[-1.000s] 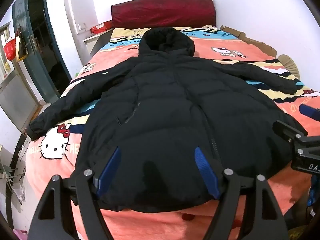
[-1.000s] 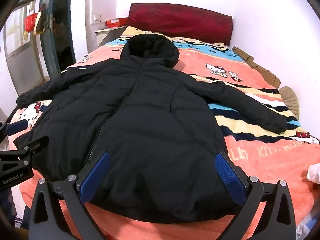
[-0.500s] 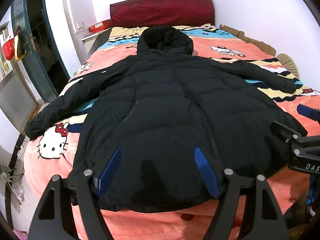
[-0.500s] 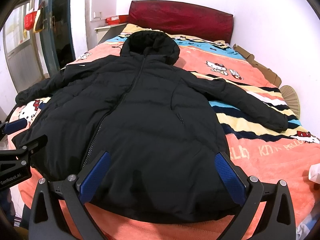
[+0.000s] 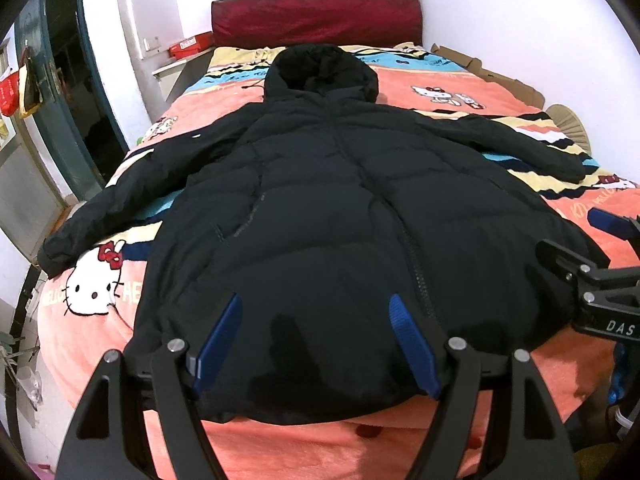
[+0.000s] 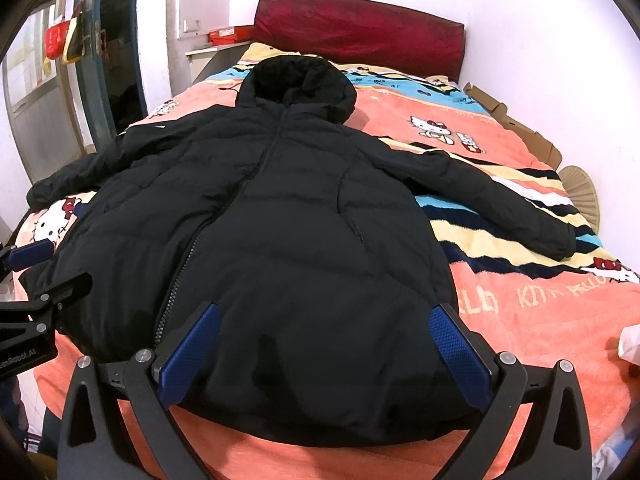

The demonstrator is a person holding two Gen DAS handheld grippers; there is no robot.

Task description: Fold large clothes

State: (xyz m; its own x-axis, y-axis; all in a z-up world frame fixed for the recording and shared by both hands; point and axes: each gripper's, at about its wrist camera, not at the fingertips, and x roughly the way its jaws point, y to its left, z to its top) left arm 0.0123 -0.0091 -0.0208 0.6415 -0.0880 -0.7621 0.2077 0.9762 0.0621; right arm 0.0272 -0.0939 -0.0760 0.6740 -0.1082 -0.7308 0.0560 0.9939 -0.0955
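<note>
A large black hooded puffer jacket (image 5: 332, 216) lies flat on the bed, front up, zipped, hood toward the headboard, both sleeves spread out. It also shows in the right wrist view (image 6: 280, 232). My left gripper (image 5: 316, 312) is open and empty, hovering over the left part of the hem. My right gripper (image 6: 324, 316) is open and empty over the right part of the hem. Each gripper shows at the edge of the other's view: the right one (image 5: 592, 248) and the left one (image 6: 36, 264).
The bed has an orange Hello Kitty blanket (image 5: 92, 288) and a dark red headboard (image 5: 316, 16). A doorway (image 5: 68, 92) and a shelf with a red box (image 5: 190, 45) stand left. Cardboard (image 6: 516, 124) and a fan (image 6: 580, 192) lie by the right wall.
Both grippers have edged slightly back and up, so the jacket sits a little further off in both views. The jacket has not moved.
</note>
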